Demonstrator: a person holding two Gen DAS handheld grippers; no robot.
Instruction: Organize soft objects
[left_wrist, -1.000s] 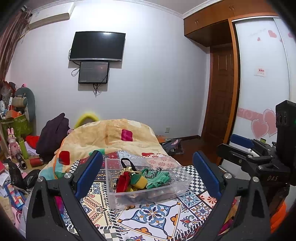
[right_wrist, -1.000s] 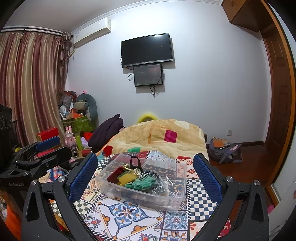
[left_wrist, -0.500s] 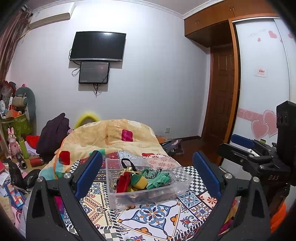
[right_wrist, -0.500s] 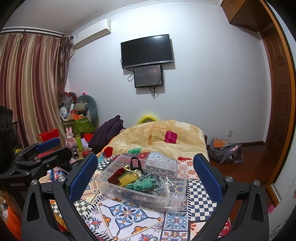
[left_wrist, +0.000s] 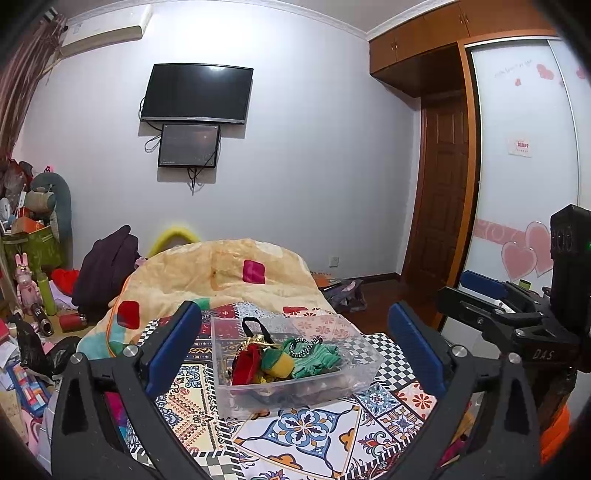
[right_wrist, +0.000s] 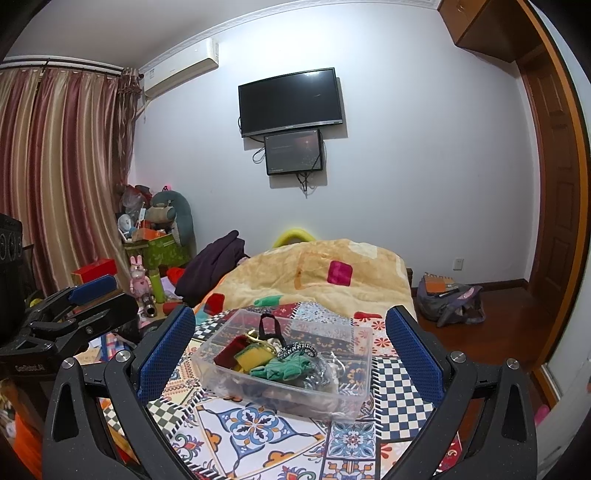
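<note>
With your left gripper (left_wrist: 293, 343) and right gripper (right_wrist: 290, 341) both spread wide and empty, the soft items (left_wrist: 288, 356) heaped in the clear bin (left_wrist: 354, 376) at lower centre look light and limp, so pinch a bunched fold.

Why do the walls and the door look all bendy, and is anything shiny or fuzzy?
Both wrist views use fisheye lenses, so straight edges bow. Left wrist view: the door curves and the TV shows small glints. Right wrist view: the curtains bulge, corners go dark, and the clear box stays sharp.
</note>
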